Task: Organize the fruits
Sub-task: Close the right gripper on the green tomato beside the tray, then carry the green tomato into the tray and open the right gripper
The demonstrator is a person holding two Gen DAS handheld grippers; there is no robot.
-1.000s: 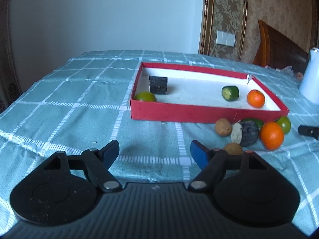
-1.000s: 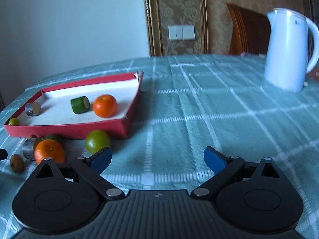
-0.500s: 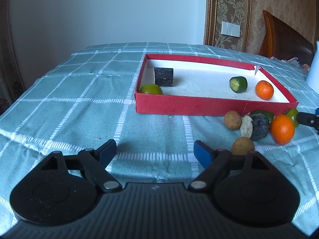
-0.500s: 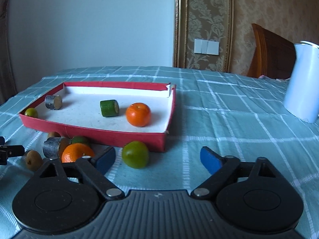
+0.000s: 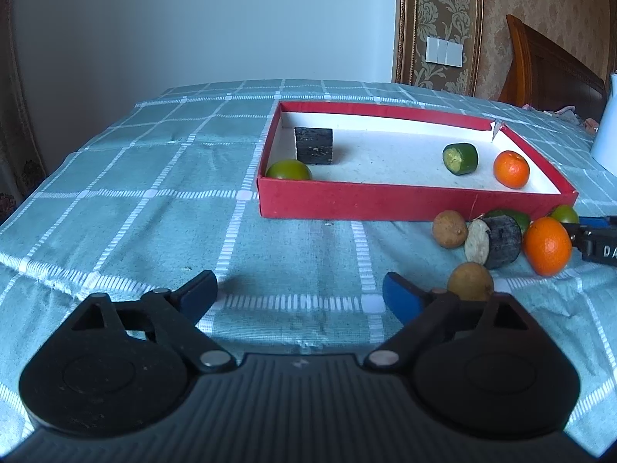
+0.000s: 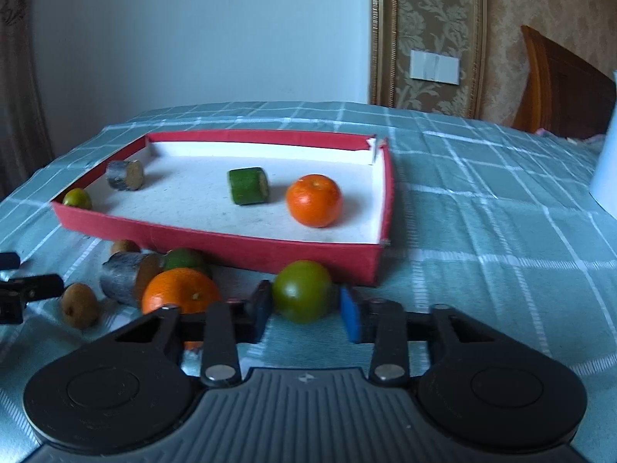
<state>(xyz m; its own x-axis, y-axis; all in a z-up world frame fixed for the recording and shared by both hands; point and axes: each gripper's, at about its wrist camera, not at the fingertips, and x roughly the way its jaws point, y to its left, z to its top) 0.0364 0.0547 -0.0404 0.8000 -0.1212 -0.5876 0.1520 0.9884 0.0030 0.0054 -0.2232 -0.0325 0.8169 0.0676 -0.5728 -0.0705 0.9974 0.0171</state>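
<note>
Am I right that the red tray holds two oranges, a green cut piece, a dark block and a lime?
Not quite. The red tray holds one orange, as the right wrist view shows; the green cut piece, dark block and lime are there.

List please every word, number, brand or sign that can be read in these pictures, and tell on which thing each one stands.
"DA", white letters cut off by the picture edge, on the black body of the right gripper seen from the left wrist camera.
A small embossed logo mark on each gripper's ribbed base: no letters, too small to read.
Red tray, white kettle, wall switch: no text visible.
</note>
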